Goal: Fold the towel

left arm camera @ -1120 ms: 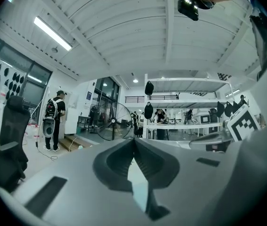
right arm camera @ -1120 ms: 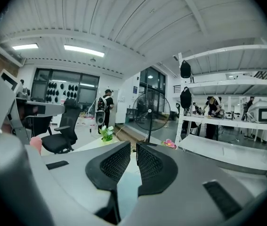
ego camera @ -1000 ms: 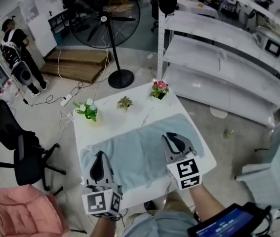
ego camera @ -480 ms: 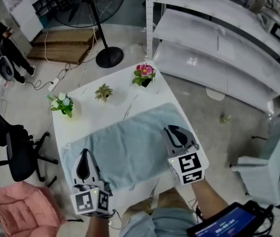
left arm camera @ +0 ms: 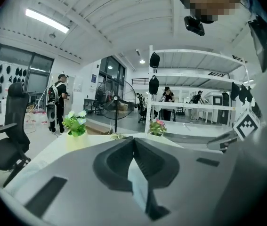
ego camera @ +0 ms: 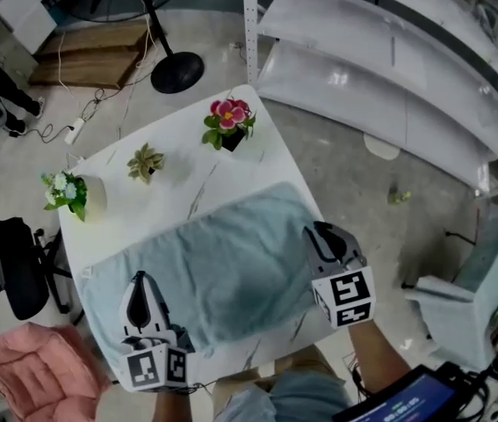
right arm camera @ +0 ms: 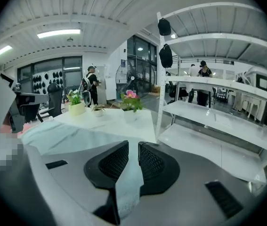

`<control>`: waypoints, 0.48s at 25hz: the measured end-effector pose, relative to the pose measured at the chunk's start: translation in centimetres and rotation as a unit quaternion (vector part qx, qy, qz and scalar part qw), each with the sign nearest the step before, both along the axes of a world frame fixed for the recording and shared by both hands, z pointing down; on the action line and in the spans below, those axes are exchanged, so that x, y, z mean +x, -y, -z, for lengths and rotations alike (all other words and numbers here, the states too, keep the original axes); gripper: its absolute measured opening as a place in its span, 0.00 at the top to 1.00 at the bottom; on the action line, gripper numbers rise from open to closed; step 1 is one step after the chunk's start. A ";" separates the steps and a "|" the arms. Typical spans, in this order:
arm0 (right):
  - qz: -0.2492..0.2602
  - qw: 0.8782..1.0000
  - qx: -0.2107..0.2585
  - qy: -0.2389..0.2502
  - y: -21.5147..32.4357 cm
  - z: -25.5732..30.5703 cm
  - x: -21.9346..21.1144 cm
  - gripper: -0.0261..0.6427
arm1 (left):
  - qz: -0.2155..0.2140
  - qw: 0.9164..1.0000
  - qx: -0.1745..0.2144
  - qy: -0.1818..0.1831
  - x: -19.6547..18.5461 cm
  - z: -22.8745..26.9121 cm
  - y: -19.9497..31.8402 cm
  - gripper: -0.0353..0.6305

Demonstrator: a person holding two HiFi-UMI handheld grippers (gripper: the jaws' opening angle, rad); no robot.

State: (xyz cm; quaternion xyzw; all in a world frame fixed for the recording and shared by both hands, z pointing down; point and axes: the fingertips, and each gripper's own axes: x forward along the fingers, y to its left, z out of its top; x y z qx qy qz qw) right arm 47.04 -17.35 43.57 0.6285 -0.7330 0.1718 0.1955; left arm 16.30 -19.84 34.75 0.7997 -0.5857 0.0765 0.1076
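Observation:
A pale blue towel [ego camera: 205,262] lies spread across the near half of the white table [ego camera: 169,183]. My left gripper [ego camera: 140,281] is at the towel's near left corner. It is shut, with a strip of the cloth [left arm camera: 138,182] pinched between its jaws [left arm camera: 133,140]. At the towel's near right edge is my right gripper [ego camera: 319,233]. Its jaws have just been opening. In the right gripper view a narrow gap shows between them [right arm camera: 133,147], with towel cloth [right arm camera: 128,182] still lying in it.
Three small potted plants stand along the table's far side: pink flowers [ego camera: 229,117], a small green plant [ego camera: 146,161] and white flowers [ego camera: 66,190]. White shelving [ego camera: 389,69] runs along the right. A black office chair [ego camera: 7,271] and a pink cushion [ego camera: 29,376] are at the left.
Both grippers have sunk toward the table with the towel's near edge, and the towel now lies flatter. The head view has swung to look more steeply down.

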 end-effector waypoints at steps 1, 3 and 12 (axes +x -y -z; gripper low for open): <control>-0.003 1.000 -0.009 0.002 0.0 -0.9 0.7 0.84 | 0.000 1.000 -0.004 0.000 0.4 -0.6 0.1 0.94; -0.007 1.000 -0.029 0.006 -0.3 -2.7 1.9 0.83 | 0.000 1.000 -0.014 0.001 1.1 -1.7 0.3 0.94; -0.002 0.995 -0.096 0.034 -0.9 -8.2 3.4 0.77 | -0.001 0.999 -0.047 0.010 3.4 -5.5 1.1 0.94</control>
